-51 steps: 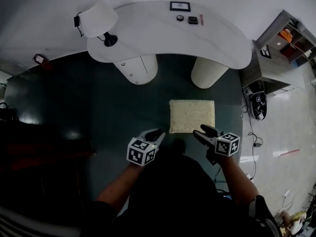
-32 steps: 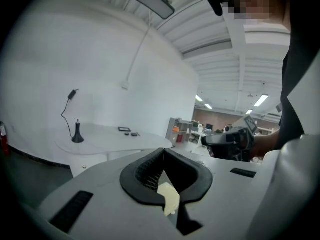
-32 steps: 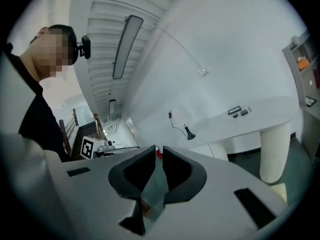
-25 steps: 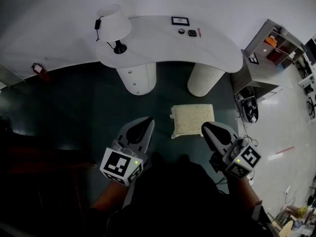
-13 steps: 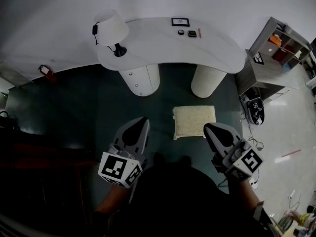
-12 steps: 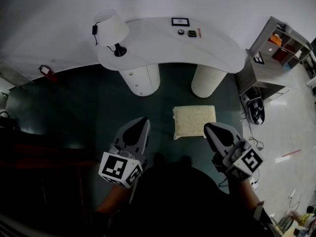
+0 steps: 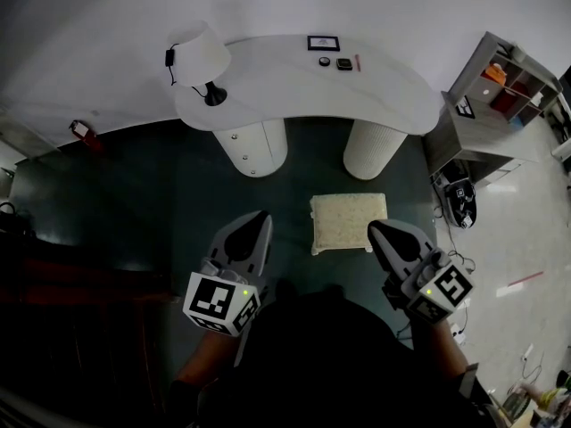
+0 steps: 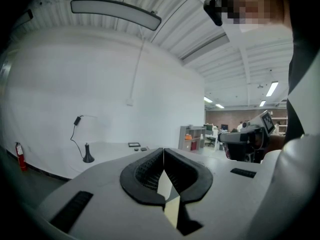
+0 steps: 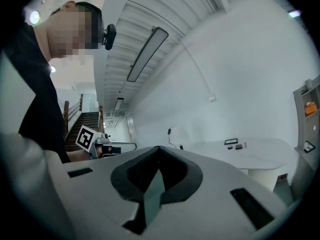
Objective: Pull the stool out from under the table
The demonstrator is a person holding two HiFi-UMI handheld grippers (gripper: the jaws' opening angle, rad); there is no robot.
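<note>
The stool point(image 7: 348, 223), with a cream cushioned seat, stands on the dark green carpet in front of the white curved table point(image 7: 294, 92), clear of its two round legs. In the head view my left gripper point(image 7: 260, 216) hovers left of the stool and my right gripper point(image 7: 372, 228) sits by its right front corner; neither touches it. Both are shut with nothing between the jaws. The left gripper view shows its jaw tips point(image 8: 163, 150) meeting, and the right gripper view shows the same point(image 9: 158, 148), pointing roughly level toward the table point(image 9: 250, 151).
A white lamp point(image 7: 198, 47), a small picture frame point(image 7: 323, 42) and small items sit on the table. A grey shelf unit point(image 7: 504, 83) stands at the right, with a dark device point(image 7: 459, 199) on the floor beside it. A red extinguisher point(image 7: 78, 132) is at the left wall.
Two seconds ago both grippers were low at the stool's front edge; now they are lifted and drawn back toward me. Over the last half second little has changed. The stool stays put.
</note>
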